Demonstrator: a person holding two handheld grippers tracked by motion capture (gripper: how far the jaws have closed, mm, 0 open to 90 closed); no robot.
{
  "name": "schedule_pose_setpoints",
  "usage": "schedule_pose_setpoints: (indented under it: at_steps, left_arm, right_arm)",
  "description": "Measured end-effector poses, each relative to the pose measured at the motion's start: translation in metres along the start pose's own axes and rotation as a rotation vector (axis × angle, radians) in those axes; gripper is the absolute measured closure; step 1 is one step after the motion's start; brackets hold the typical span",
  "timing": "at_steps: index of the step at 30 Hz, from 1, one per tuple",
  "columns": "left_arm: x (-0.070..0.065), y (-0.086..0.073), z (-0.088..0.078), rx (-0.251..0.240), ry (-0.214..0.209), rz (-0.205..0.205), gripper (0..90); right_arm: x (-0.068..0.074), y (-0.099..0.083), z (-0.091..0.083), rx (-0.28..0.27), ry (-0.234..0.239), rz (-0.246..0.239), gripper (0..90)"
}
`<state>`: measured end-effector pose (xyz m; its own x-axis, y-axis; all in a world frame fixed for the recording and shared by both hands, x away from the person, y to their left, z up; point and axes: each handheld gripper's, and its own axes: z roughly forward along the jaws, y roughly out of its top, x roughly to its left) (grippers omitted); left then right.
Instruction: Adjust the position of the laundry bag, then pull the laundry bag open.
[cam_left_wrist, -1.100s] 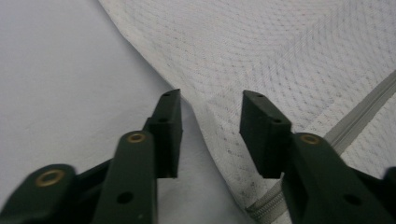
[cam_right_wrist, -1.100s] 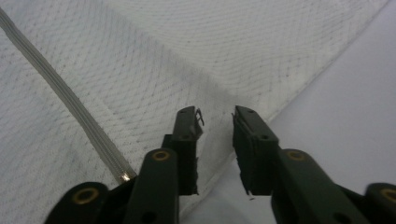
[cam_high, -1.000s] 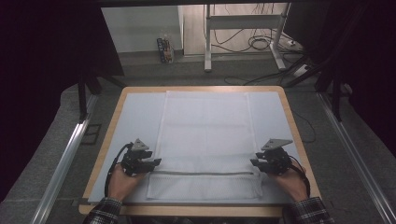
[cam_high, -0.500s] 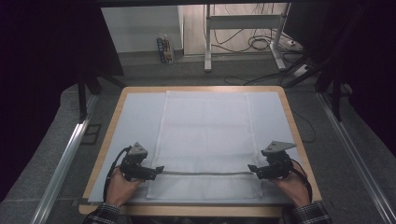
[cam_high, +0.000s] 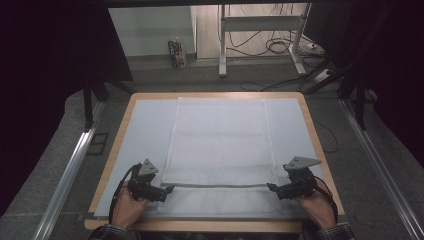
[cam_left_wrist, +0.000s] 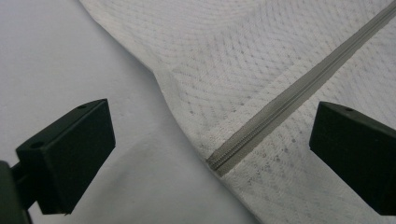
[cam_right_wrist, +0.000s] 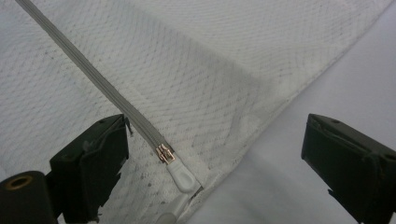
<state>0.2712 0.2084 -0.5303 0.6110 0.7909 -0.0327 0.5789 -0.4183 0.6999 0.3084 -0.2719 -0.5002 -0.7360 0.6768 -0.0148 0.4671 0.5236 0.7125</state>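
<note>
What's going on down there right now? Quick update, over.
Left gripper and right gripper both open, jaws just been opening, nothing pinched. White mesh bag flat on table, grey zipper between grippers. Nothing in the way.

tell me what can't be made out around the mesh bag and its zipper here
- Zipper pull: its tip is cut off by the right gripper view's bottom edge.
- Mesh bag: contents, if any, too faint in the high view.
- Zipper: its far end leaves the left gripper view's frame.
</note>
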Motion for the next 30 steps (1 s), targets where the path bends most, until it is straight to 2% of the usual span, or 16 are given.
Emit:
schedule_pose_setpoints:
  at_steps: [16,20,24,26,30]
  left_arm:
    - [-0.001,-0.001,0.001,-0.006,0.011,0.009,0.0]
    - [-0.002,-0.001,0.001,0.006,0.008,0.015,0.0]
    - [-0.002,-0.001,0.003,0.013,0.006,0.019,0.0]
    - [-0.002,-0.001,0.003,0.019,0.005,0.025,0.0]
    - [-0.003,-0.001,0.004,0.026,0.007,0.032,0.0]
  right_arm:
    - [0.006,-0.005,-0.002,-0.003,0.004,0.011,1.6]
    - [0.007,-0.008,0.0,0.038,0.014,0.04,1.2]
    - [0.008,-0.012,0.002,0.084,0.003,0.019,1.3]
    - [0.007,-0.014,0.003,0.11,0.018,0.017,0.3]
    - [0.007,-0.015,0.007,0.126,0.017,0.006,1.9]
